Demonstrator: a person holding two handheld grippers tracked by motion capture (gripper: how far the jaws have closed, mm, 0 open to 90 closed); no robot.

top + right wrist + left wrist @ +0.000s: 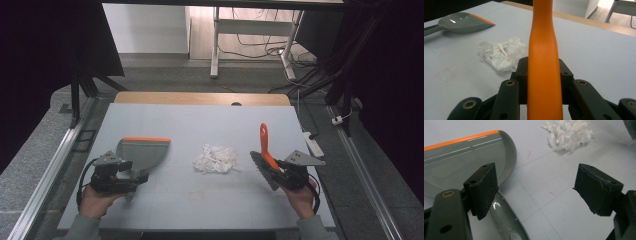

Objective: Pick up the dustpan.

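Note:
A grey dustpan (142, 152) with an orange lip lies flat on the left of the table, its handle pointing toward the person. My left gripper (136, 176) hovers over that handle (506, 220) with its jaws wide apart and nothing pressed between the pads (484, 186). A small pile of white paper scraps (216, 159) sits mid-table, also in front of the left gripper (539, 185) as scraps (567, 133). My right gripper (277, 167) is shut on the orange handle (544, 50) of a hand brush (264, 145), bristles (261, 167) low and handle rising away.
The pale grey board (200, 125) covers a wooden table whose far edge (200, 98) shows. A white power strip (313, 144) and cables lie on the floor to the right. Metal rails run along both sides, and desk legs stand beyond.

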